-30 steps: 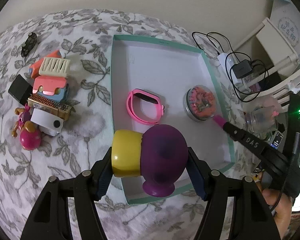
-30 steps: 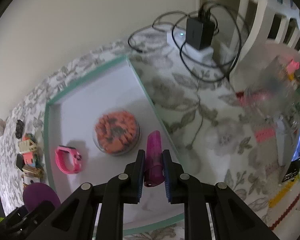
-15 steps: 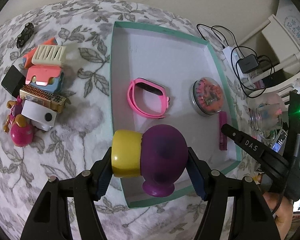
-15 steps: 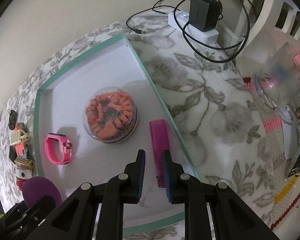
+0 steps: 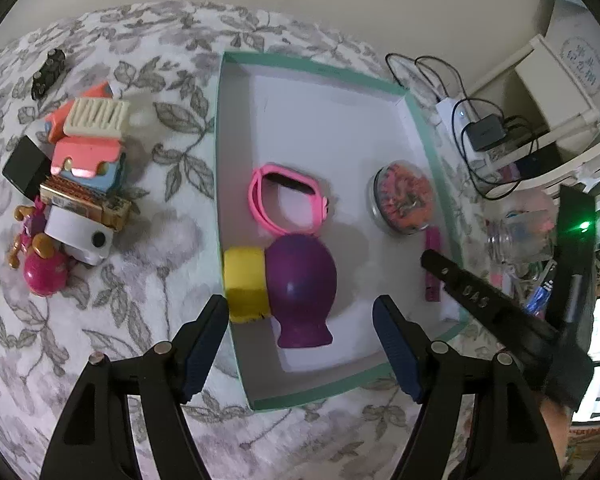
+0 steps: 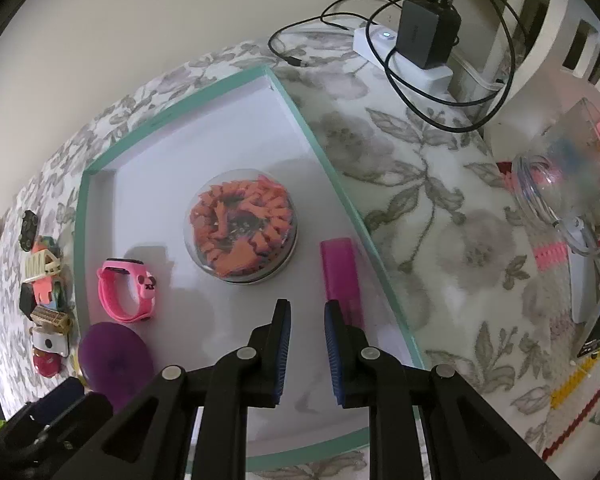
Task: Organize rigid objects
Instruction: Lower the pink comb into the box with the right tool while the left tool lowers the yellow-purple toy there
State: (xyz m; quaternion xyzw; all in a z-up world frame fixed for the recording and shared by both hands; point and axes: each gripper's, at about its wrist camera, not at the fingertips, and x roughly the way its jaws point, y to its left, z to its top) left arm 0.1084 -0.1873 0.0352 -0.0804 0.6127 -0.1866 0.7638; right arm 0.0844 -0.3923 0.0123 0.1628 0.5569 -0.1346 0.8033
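My left gripper (image 5: 298, 316) was opening, its pads clear of the purple and yellow toy (image 5: 284, 286), which lay in the green-rimmed box (image 5: 432, 128) beside the pink watch (image 5: 288, 204), round tin (image 5: 404, 198) and magenta stick (image 6: 340, 276). My right gripper (image 6: 306, 322) was nearly closed and empty. I judged the pile of toys (image 5: 72, 184) outside remained to sort.

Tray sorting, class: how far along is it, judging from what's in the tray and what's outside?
Done: watch, orange tin and pink stick lie in the tray. In hand: the left gripper is opening, the purple toy resting inside. The right gripper is empty. Left: the toy pile outside.
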